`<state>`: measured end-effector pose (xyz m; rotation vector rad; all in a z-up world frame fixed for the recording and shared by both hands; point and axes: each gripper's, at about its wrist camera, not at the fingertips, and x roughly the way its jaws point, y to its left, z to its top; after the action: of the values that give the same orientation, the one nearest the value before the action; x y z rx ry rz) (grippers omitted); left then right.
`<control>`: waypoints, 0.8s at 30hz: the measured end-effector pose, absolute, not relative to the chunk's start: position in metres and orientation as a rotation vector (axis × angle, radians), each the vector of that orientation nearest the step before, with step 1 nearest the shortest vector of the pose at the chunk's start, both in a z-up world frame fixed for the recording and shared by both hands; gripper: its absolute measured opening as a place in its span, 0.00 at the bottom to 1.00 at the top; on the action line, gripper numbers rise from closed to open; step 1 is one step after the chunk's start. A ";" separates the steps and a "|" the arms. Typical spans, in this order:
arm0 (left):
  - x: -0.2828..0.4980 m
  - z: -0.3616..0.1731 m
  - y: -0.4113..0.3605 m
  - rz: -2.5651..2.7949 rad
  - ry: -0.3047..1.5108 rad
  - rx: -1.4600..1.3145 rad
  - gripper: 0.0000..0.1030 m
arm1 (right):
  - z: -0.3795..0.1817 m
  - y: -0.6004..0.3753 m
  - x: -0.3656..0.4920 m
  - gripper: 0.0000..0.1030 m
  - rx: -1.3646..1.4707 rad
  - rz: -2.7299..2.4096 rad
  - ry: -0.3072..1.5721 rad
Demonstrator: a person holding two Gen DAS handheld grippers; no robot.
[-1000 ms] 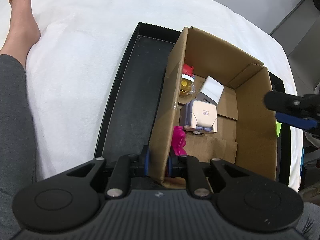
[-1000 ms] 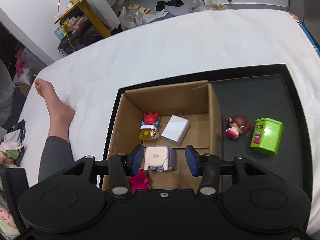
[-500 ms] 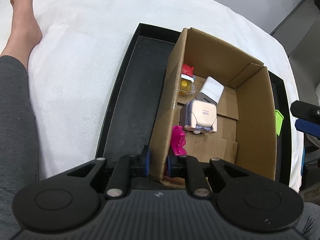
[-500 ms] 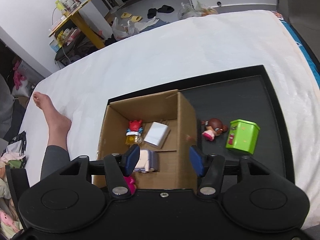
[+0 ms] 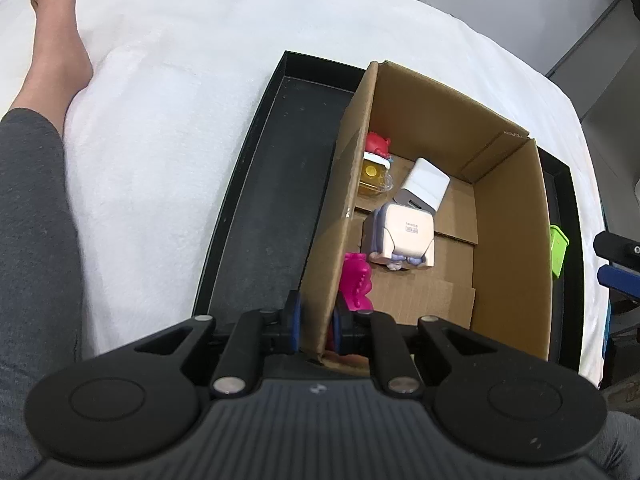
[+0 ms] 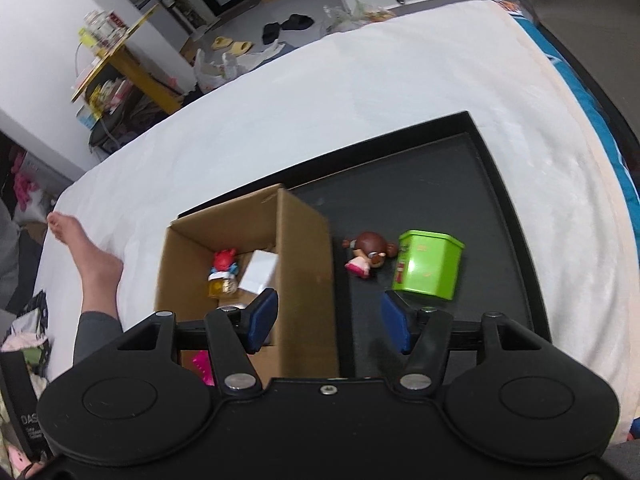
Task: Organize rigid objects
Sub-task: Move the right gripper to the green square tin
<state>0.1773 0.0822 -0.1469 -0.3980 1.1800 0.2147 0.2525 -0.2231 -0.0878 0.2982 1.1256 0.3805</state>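
The left gripper is pinching the near left wall of the open brown cardboard box, with one blue-padded finger outside the wall and the other inside. The box is sitting on the shallow black rectangular tray, which is lying on the white bedcover. Inside the box, a bright pink plastic toy is lying just beside the gripped wall, a pale boxy white-and-lilac toy is resting near the middle of the floor, a flat white rectangular block is leaning just behind it, and a small red-topped figure on a yellow base is standing against the left wall. The right gripper is hovering with its blue-padded fingers spread wide, straddling the right wall of the box without touching it. On the tray outside that wall, a small brown-haired doll figure in pink is lying on its side, touching or just beside the lime-green square tin. A bare foot is resting on the bedcover, well apart from the tray.
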 end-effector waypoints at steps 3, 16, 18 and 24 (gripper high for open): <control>0.176 -0.146 0.083 0.227 1.178 -0.402 0.13 | -0.095 -0.232 0.256 0.56 0.323 0.360 1.126; 0.178 -0.142 0.082 0.246 1.182 -0.404 0.13 | -0.135 -0.250 0.271 0.56 0.382 0.303 1.166; 0.178 -0.142 0.081 0.246 1.182 -0.403 0.13 | -0.141 -0.252 0.274 0.56 0.386 0.290 1.172; 0.179 -0.142 0.083 0.247 1.189 -0.403 0.13 | -0.157 -0.254 0.281 0.56 0.386 0.261 1.190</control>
<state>0.1794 0.0828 -0.1424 -0.4031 1.1894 0.2473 0.2811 -0.2539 -0.1572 0.3859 1.1899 0.2610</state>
